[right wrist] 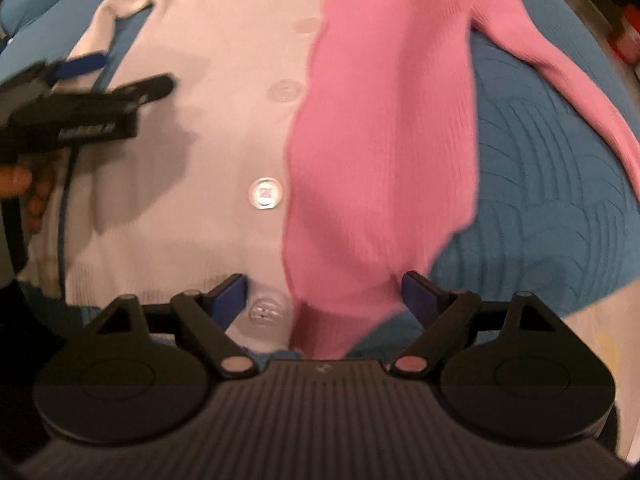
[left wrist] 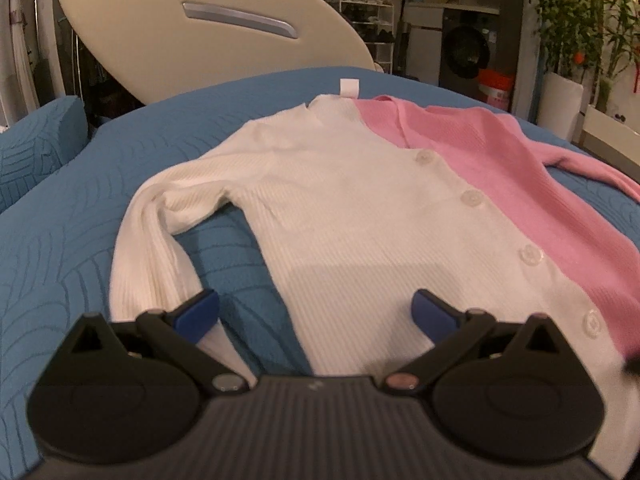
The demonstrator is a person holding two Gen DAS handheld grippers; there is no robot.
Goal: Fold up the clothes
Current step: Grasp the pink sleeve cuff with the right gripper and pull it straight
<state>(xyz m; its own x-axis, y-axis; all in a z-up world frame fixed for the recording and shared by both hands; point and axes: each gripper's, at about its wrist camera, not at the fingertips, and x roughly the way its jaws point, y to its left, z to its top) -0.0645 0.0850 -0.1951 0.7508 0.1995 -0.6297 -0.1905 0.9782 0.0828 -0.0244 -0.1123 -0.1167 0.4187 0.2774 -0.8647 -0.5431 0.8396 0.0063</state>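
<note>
A half-white, half-pink buttoned cardigan point(left wrist: 360, 208) lies flat on the blue quilted bed cover point(left wrist: 60, 248), collar away from me. Its white sleeve point(left wrist: 144, 240) bends down along the left side; the pink sleeve point(left wrist: 592, 164) runs off to the right. My left gripper point(left wrist: 316, 312) is open and empty above the white hem, near the sleeve cuff. In the right wrist view the cardigan point(right wrist: 248, 128) fills the frame. My right gripper point(right wrist: 324, 296) is open and empty over the bottom hem, where white and pink meet by the lowest button point(right wrist: 264, 308). The left gripper point(right wrist: 116, 76) shows there at the left.
A cream headboard point(left wrist: 192, 28) rises behind the bed. A blue pillow point(left wrist: 36, 148) lies at the far left. A washing machine point(left wrist: 468, 52), a shoe rack point(left wrist: 368, 20) and potted plants point(left wrist: 572, 32) stand beyond the bed. The bed's right edge point(right wrist: 600, 32) curves nearby.
</note>
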